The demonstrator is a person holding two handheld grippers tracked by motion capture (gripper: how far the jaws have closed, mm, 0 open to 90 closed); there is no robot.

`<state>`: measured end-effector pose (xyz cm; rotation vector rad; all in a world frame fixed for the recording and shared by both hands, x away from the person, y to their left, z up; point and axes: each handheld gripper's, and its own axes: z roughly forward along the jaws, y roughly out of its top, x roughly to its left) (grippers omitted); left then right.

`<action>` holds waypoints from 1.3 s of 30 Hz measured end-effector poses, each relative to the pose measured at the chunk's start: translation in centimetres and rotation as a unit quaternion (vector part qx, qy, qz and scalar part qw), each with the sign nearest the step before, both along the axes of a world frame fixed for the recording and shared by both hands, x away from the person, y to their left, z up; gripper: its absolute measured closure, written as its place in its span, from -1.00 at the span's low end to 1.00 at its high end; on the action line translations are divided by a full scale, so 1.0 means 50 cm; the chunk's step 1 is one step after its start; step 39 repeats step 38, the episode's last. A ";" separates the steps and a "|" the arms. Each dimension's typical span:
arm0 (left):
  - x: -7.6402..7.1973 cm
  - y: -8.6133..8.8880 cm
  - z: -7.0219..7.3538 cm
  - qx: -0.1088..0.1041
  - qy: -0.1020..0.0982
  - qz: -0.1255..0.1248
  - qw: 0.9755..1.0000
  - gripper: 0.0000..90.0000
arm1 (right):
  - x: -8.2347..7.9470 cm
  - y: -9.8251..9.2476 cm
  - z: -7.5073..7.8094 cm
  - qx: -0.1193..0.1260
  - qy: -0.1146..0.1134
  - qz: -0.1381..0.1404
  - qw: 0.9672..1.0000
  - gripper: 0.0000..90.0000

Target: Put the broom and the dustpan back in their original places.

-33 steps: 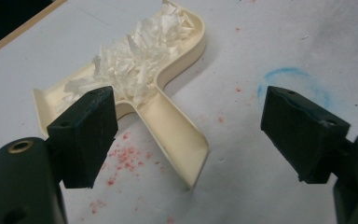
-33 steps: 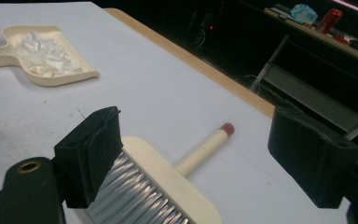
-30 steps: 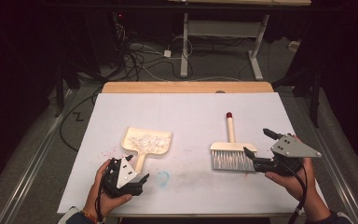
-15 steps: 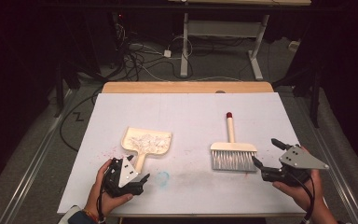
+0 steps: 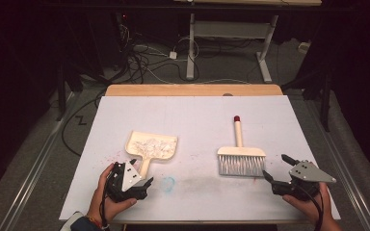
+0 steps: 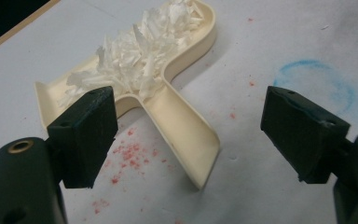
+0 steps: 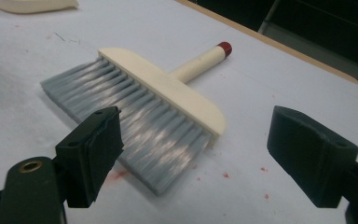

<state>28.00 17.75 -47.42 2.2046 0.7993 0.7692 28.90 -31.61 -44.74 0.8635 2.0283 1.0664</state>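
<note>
dustpans: 1, cream one with white shreds, left of middle
brushes: 1, right of middle
grippers: 2, left gripper, right gripper
blue chalk rings: 1

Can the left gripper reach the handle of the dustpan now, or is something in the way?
Probably yes: the left gripper is open, and the dustpan handle lies bare between its jaws.

Both hands rest at the table's near edge, left gripper toward its left corner, right gripper toward its right, jaws spread wide.
</note>
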 end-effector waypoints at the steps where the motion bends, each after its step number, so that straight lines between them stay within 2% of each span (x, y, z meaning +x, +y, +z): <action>1: -0.001 -0.002 0.001 0.002 -0.004 -0.001 1.000 -0.60 | -0.004 0.003 0.002 0.000 -0.004 0.003 1.000 -0.59; 3: -0.003 -0.003 0.000 -0.001 -0.006 -0.004 1.000 -0.60 | -0.009 0.008 0.007 -0.005 -0.009 0.008 1.000 -0.59; 5: -0.006 -0.002 -0.002 0.007 -0.003 -0.006 1.000 -0.60 | -0.012 0.012 0.010 -0.006 -0.011 0.009 1.000 -0.59; 7: -0.007 0.000 -0.001 0.005 -0.003 -0.007 1.000 -0.60 | -0.014 0.014 0.011 -0.006 -0.013 0.010 1.000 -0.59; 18: -0.006 -0.001 0.001 0.002 -0.004 -0.007 1.000 -0.60 | -0.013 0.021 0.010 -0.004 -0.007 0.004 1.000 -0.59; 27: -0.009 0.000 0.007 -0.002 -0.010 0.001 1.000 -0.61 | -0.013 0.026 0.011 -0.010 -0.011 0.008 1.000 -0.59; 39: -0.006 -0.004 0.006 0.002 -0.006 -0.003 1.000 -0.61 | -0.015 0.024 0.013 -0.007 -0.009 0.007 1.000 -0.59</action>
